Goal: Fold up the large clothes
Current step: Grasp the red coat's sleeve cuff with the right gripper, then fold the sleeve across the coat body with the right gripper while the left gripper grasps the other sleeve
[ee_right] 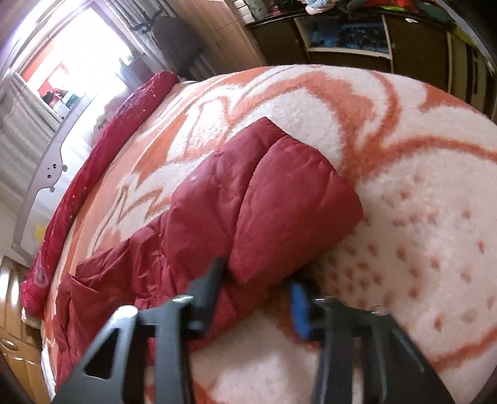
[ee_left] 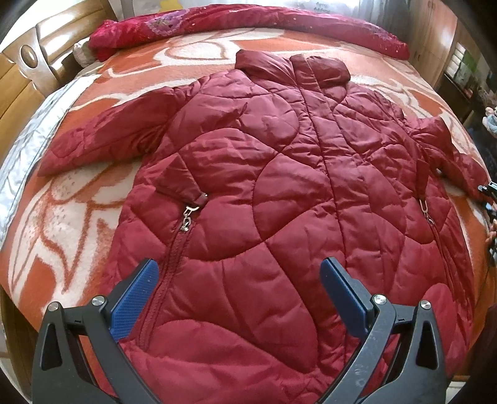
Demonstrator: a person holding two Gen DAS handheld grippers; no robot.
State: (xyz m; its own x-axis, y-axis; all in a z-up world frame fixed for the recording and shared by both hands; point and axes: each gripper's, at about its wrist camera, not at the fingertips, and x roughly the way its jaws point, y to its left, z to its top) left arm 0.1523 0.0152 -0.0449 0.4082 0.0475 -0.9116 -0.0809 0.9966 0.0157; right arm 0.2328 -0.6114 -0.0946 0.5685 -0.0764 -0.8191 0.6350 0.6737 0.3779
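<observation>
A jacket point(ee_left: 264, 192) lies flat on the bed point(ee_left: 77, 223), sleeves spread to either side. Behind its collar lies a rolled blanket point(ee_left: 248, 28). The headboard point(ee_left: 40, 62) stands left of the jacket.

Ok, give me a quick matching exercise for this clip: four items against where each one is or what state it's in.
Items:
1. left hand-held gripper
2. right hand-held gripper
3. quilted jacket
4. sequinned red quilt

States:
A. bunched along the bed's far edge
B. spread flat, front up
C. open, empty, above the hem
D. fingers either side of the sleeve cuff

Pairs: 1-C, 2-D, 3-B, 4-A
</observation>
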